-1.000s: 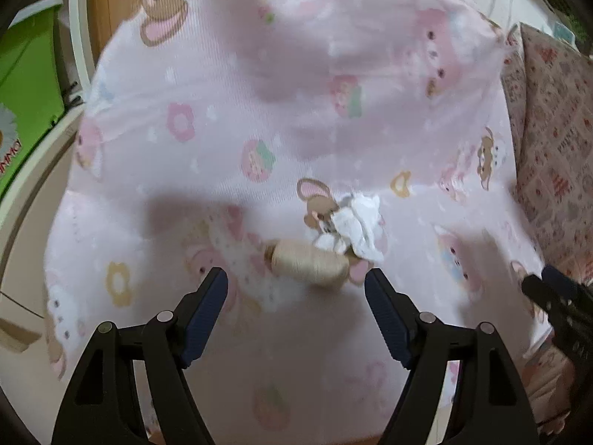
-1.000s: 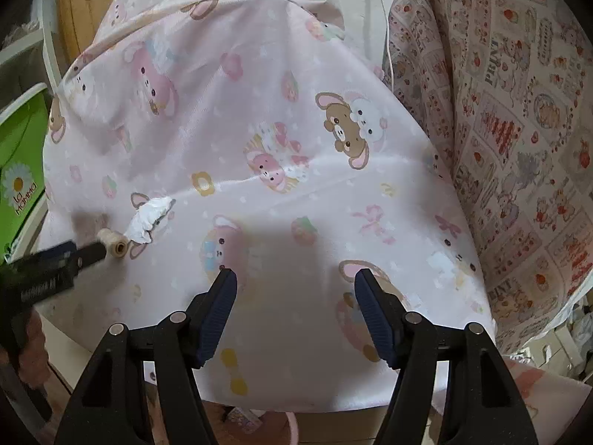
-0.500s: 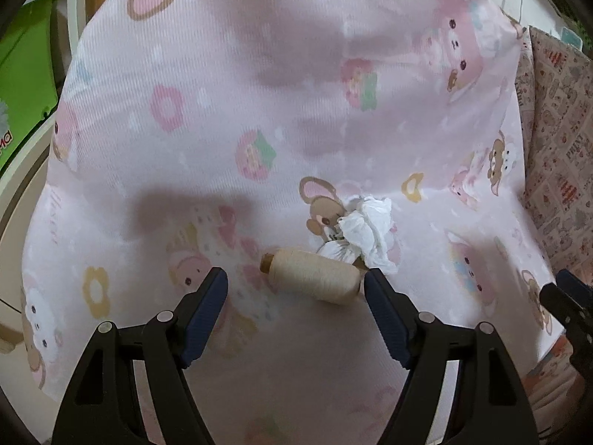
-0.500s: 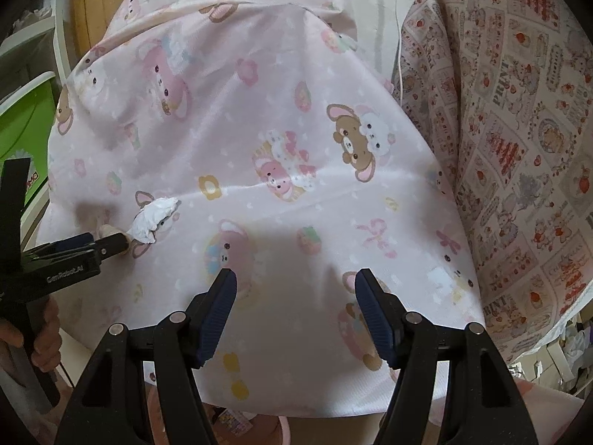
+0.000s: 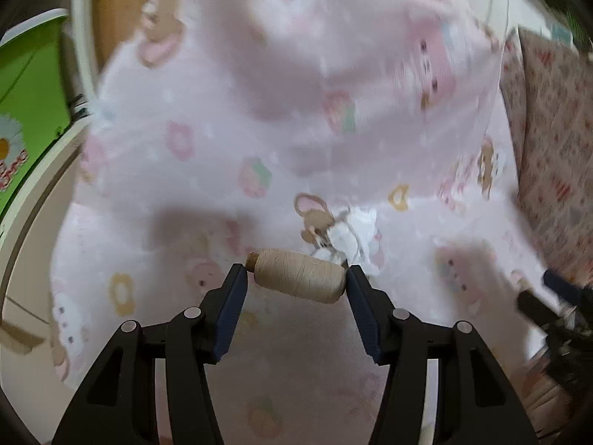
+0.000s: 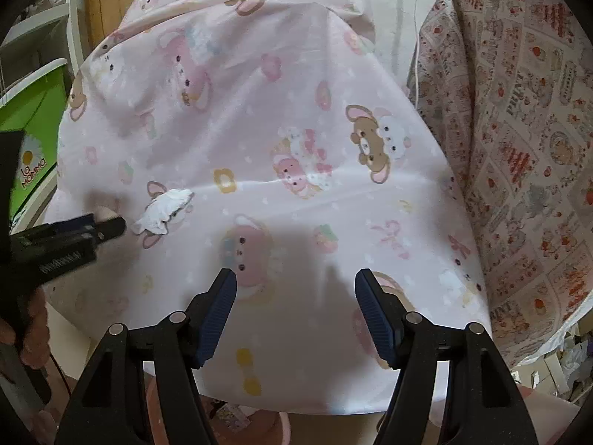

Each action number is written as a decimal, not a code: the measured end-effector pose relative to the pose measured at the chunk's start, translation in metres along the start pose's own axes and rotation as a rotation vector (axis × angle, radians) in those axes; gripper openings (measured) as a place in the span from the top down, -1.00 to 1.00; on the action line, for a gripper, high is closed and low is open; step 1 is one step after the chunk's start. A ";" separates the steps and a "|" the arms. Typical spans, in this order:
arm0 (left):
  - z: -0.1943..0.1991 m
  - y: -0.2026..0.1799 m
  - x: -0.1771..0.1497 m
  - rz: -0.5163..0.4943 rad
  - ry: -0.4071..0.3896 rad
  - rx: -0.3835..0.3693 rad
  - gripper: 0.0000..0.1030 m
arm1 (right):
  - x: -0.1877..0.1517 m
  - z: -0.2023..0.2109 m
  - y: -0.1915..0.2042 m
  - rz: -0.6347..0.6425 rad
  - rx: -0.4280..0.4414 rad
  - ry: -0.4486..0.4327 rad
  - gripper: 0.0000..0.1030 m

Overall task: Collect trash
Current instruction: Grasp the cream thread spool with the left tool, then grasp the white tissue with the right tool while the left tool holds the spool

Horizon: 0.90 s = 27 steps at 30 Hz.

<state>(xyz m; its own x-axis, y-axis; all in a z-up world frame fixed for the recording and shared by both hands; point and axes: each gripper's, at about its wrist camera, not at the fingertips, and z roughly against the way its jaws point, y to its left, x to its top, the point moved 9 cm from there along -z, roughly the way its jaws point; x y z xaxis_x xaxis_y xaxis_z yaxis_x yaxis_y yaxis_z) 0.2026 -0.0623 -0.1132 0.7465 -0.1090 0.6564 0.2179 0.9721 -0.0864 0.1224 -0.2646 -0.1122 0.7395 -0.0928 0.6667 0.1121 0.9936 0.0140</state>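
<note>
A beige spool of thread [image 5: 299,275] lies on the pink cartoon-print cloth [image 5: 259,129]. My left gripper [image 5: 296,278] has closed on the spool, one fingertip at each end. A crumpled white tissue [image 5: 354,231] lies just beyond the spool, touching its right end. In the right wrist view the tissue [image 6: 165,212] lies at the left, with the left gripper [image 6: 107,228] beside it; the spool is hidden there. My right gripper [image 6: 295,283] is open and empty over the cloth's near part.
A green box [image 5: 26,111] stands at the left, also in the right wrist view [image 6: 33,137]. A patterned strawberry-print cloth [image 6: 519,148] covers the right side. A pink bin rim [image 6: 259,426] shows below the cloth's front edge.
My left gripper has moved forward around the spool and its fingers have closed onto the spool's ends. The right gripper has drifted slightly and stays open.
</note>
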 end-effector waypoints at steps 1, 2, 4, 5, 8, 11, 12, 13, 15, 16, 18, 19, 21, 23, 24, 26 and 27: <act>0.007 0.003 0.003 0.009 -0.012 0.003 -0.04 | 0.001 0.000 0.003 0.003 0.007 0.000 -0.33; 0.015 0.007 0.006 0.019 -0.025 0.018 -0.04 | 0.002 0.000 0.006 0.010 0.014 0.000 -0.33; 0.029 0.017 0.010 0.037 -0.050 0.047 -0.04 | 0.005 0.002 0.015 0.038 0.025 -0.011 -0.34; 0.036 0.023 0.011 0.048 -0.060 0.059 -0.04 | 0.006 0.003 0.019 0.049 0.034 -0.014 -0.39; 0.053 0.037 0.016 0.084 -0.111 0.090 -0.04 | 0.010 0.004 0.042 0.076 0.089 -0.018 -0.42; 0.062 0.047 0.024 0.083 -0.144 0.131 -0.04 | 0.018 -0.003 0.066 0.095 0.133 -0.012 -0.43; 0.067 0.051 0.024 0.081 -0.151 0.137 -0.04 | 0.021 -0.007 0.074 0.099 0.142 -0.011 -0.45; 0.068 0.052 0.026 0.080 -0.156 0.138 -0.04 | 0.025 -0.011 0.081 0.100 0.150 -0.006 -0.53; 0.070 0.054 0.026 0.081 -0.155 0.133 -0.04 | 0.029 -0.020 0.091 0.100 0.160 0.004 -0.57; 0.070 0.056 0.025 0.081 -0.152 0.132 -0.05 | 0.032 -0.025 0.096 0.101 0.162 0.008 -0.57; 0.072 0.061 0.022 0.089 -0.145 0.136 -0.05 | 0.035 -0.035 0.102 0.110 0.152 0.008 -0.57; 0.073 0.064 0.021 0.100 -0.143 0.135 -0.05 | 0.037 -0.039 0.106 0.124 0.144 0.006 -0.57; 0.071 0.070 0.018 0.125 -0.130 0.125 -0.05 | 0.041 -0.046 0.115 0.159 0.143 0.004 -0.57; 0.069 0.074 0.017 0.142 -0.120 0.122 -0.05 | 0.044 -0.051 0.123 0.180 0.147 -0.001 -0.57; 0.068 0.076 0.017 0.148 -0.116 0.126 -0.05 | 0.047 -0.056 0.128 0.191 0.149 -0.005 -0.57; 0.065 0.080 0.016 0.157 -0.108 0.144 -0.05 | 0.048 -0.063 0.134 0.206 0.142 -0.002 -0.57; 0.064 0.082 0.015 0.163 -0.106 0.155 -0.05 | 0.049 -0.069 0.138 0.217 0.135 0.002 -0.57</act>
<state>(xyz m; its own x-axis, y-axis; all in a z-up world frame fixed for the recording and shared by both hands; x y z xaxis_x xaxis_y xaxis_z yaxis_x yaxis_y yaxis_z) 0.1917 0.0294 -0.0620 0.6922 0.0664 0.7186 -0.0056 0.9962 -0.0867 0.2201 -0.1367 -0.1289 0.7378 0.1232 0.6637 -0.1385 0.9899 -0.0299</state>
